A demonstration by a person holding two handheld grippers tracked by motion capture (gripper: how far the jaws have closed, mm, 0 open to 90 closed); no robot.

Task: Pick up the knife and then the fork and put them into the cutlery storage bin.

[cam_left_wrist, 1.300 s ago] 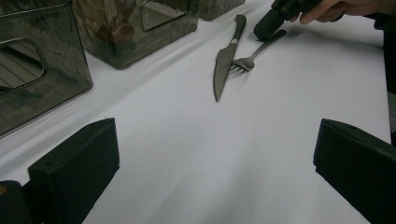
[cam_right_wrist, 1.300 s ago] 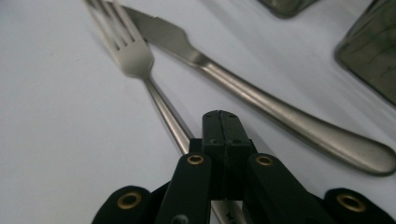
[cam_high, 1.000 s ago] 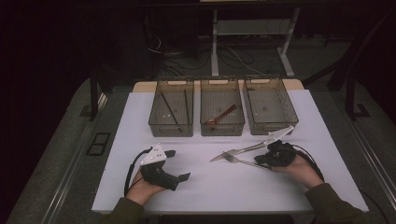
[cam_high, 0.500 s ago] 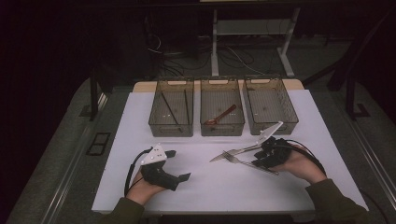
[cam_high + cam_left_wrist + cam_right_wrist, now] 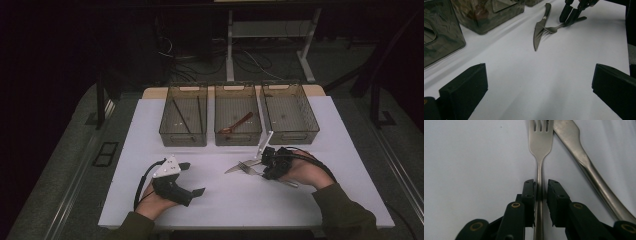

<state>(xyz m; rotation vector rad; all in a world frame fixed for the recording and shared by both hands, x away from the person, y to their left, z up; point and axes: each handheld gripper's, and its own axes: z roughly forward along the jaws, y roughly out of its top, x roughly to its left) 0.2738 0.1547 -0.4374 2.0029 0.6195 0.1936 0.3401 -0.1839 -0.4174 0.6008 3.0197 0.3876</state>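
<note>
The right gripper (image 5: 540,188) has its fingers astride the fork (image 5: 539,150) handle, seemingly pinching it, low on the white worktop (image 5: 300,200). A knife (image 5: 539,27) lies crossing the fork's tines. The left gripper (image 5: 192,177) rests near-left, fingers spread wide, holding nothing.

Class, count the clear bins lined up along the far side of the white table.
3. Left bin holds dark sticks, middle bin holds a reddish spoon, and right bin looks nearly empty. All stand side by side; none seems hidden.
</note>
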